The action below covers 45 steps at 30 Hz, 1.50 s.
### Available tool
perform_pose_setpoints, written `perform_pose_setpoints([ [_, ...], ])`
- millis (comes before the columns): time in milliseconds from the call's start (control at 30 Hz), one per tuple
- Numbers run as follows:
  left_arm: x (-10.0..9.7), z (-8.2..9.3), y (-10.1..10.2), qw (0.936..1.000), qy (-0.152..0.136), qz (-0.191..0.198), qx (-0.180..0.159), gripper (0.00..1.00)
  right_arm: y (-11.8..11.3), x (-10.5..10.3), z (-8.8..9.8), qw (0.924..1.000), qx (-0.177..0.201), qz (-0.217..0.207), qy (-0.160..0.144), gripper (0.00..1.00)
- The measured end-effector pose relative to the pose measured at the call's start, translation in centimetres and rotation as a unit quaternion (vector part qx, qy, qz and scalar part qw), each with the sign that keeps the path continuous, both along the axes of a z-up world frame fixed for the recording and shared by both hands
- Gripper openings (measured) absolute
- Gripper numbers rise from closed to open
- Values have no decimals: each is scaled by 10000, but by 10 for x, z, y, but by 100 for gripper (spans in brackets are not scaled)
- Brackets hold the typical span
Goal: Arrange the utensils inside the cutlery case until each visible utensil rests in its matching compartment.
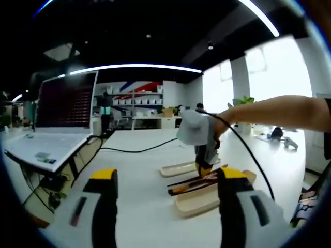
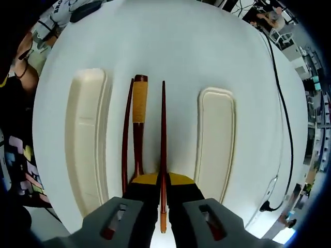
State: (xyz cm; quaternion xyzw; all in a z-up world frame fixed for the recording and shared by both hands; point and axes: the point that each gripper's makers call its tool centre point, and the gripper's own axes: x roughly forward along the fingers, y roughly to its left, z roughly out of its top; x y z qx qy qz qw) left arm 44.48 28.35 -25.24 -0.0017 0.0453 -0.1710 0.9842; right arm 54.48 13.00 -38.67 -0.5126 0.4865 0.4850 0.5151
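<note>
Left gripper view: our left tongs (image 1: 168,206) hang jaws apart over the white bench (image 1: 139,165), holding nothing. Ahead, the right tongs (image 1: 206,168) point down at the cutlery case half (image 1: 199,202), with red utensils lying across it. A second tray half (image 1: 178,168) lies just behind. A laptop (image 1: 54,121) sits far left, with a black cable (image 1: 134,150) crossing the bench.

Right gripper view: our right tongs (image 2: 161,206) are clamped on one red chopstick (image 2: 163,150) near its orange-tipped end. The other chopstick (image 2: 124,144) and a yellow-wrapped spoon handle (image 2: 139,119) lie on bare bench between the two cream case halves (image 2: 88,139) (image 2: 216,139). To do this well, we judge: lift level, keep the stick parallel to the long slot, then lower flat and release.
</note>
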Motion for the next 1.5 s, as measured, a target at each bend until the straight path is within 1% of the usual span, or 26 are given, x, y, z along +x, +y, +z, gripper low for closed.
perform_pose_setpoints([
  [67, 0, 0, -2, 10000, -2, -14, -25, 84, -3, -2, 0, 10000, -57, -14, 32, 2],
  [167, -1, -1, -6, 10000, -3, -72, -6, 84, -9, -3, 0, 9998, -157, 90, 44, 2],
  [200, -2, 0, -7, 10000, -10, -78, 5, 84, -9, 2, 4, 9999, -112, 77, -86, 2],
  [300, -2, 0, -8, 10000, -19, -86, 8, 84, -12, 4, 15, 9999, -80, -10, -92, 2],
  [400, -2, 0, -8, 10000, -8, -75, 17, 84, -13, 6, 30, 9998, -18, -47, -199, 1],
  [467, -1, -2, -9, 10000, 17, -79, 29, 84, -11, 7, 39, 9995, 97, -6, -287, 1],
  [533, -1, -4, -9, 9999, 53, -82, 31, 84, -11, 7, 43, 9995, 122, -94, -279, 1],
  [567, -1, -5, -10, 9999, 73, -84, 35, 84, -11, 6, 44, 9995, 103, -96, -292, 1],
  [600, -1, -6, -10, 9999, 80, -85, 38, 83, -13, 7, 45, 9993, 31, -105, -348, 1],
  [667, -1, -6, -10, 9999, 97, -94, 51, 83, -17, 4, 46, 9992, -110, -157, -355, 1],
  [767, -2, -5, -11, 9999, 74, -100, 66, 84, -17, 5, 48, 9991, -140, -179, -359, 1],
  [900, -3, -3, -9, 9999, 47, -83, 59, 84, -17, -1, 53, 9988, -279, -230, -333, 1],
  [967, -2, -4, -7, 9999, 55, -68, 107, 84, -16, -2, 58, 9980, -342, -171, -508, 1],
  [1033, -1, -5, -5, 9999, 82, -48, 142, 84, -15, -6, 62, 9977, -390, -268, -480, 1],
  [1067, -1, -6, -5, 9999, 88, -35, 139, 84, -13, -9, 66, 9972, -409, -329, -527, 1],
  [1133, 0, -6, -4, 9999, 101, -24, 118, 84, -11, -14, 71, 9972, -436, -347, -508, 1],
  [1267, 0, -7, -4, 9999, 115, -19, 124, 84, -3, -24, 76, 9969, -411, -473, -468, 1],
  [1367, 0, -6, -5, 9999, 102, -42, 117, 84, 0, -32, 76, 9966, -494, -430, -491, 1],
  [1433, 0, -5, -5, 9999, 95, -34, 127, 84, -1, -41, 75, 9965, -636, -305, -450, 1],
  [1500, 1, -5, -4, 9999, 104, -28, 125, 84, -1, -43, 75, 9955, -720, -224, -568, 1],
])
